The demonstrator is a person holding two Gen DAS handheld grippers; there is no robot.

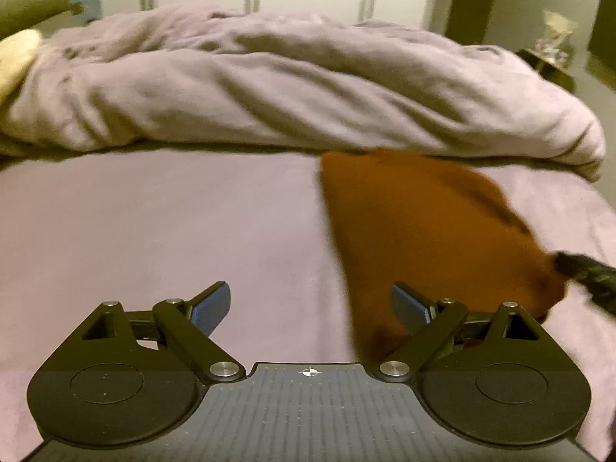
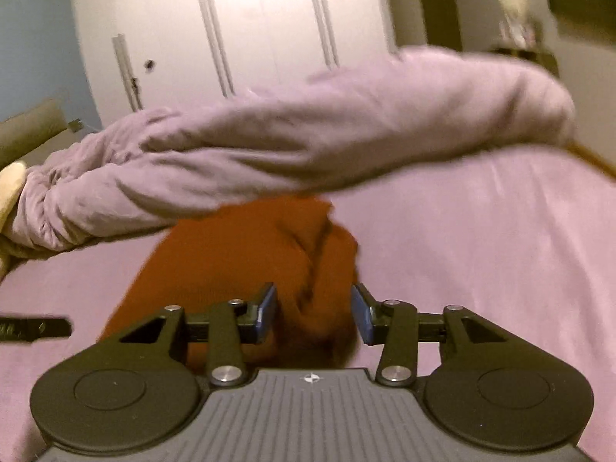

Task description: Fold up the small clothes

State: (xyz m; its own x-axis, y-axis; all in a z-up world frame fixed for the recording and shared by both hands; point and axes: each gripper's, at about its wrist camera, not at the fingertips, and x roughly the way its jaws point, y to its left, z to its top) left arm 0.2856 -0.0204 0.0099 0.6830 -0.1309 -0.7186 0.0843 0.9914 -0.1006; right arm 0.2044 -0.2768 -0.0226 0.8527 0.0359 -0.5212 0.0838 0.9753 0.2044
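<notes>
A rust-orange garment (image 1: 415,223) lies on the lilac bed sheet (image 1: 154,231), partly bunched, to the right in the left wrist view. My left gripper (image 1: 310,308) is wide open and empty, with its right finger over the garment's near left edge. In the right wrist view the garment (image 2: 246,254) lies straight ahead, with a rumpled fold between the fingers. My right gripper (image 2: 313,310) is open around that fold, its pads apart from each other. The tip of the right gripper (image 1: 585,273) shows at the garment's right corner in the left wrist view.
A rumpled lilac duvet (image 1: 292,84) is piled across the bed just behind the garment. A cream pillow (image 1: 15,61) sits at far left. White wardrobe doors (image 2: 238,38) stand behind the bed. The left gripper's tip (image 2: 34,329) shows at left.
</notes>
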